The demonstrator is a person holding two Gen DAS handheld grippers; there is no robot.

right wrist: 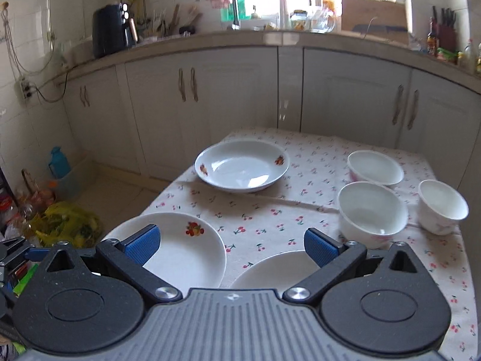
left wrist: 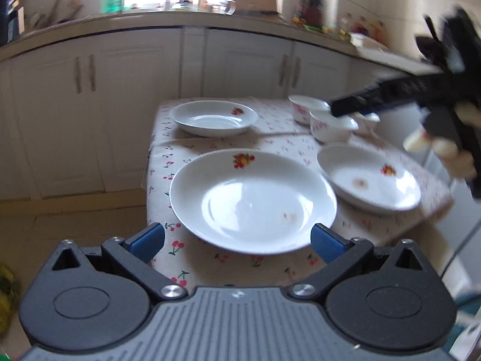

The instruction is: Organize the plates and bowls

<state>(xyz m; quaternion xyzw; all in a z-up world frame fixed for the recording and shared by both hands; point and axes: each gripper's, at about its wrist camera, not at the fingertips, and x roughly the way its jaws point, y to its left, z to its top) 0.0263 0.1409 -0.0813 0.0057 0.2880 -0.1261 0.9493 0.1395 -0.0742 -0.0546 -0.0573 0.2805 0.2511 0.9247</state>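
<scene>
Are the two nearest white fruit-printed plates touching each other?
Apart. The left wrist view shows cherry-print tablecloth between the near plate and the right plate.

Three shallow white plates with fruit motifs lay upright and apart on the cherry-print tablecloth (right wrist: pixel 270 210): one far plate (right wrist: pixel 242 165), one near-left plate (right wrist: pixel 180 249), one near-right plate (left wrist: pixel 368 177) bearing a brownish smear. Three white pink-patterned bowls (right wrist: pixel 372 209) (right wrist: pixel 375 167) (right wrist: pixel 442 206) stood clustered at right.

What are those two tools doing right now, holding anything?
Left tool: open, holding nothing, above the near plate.
Right tool: open, holding nothing.
</scene>
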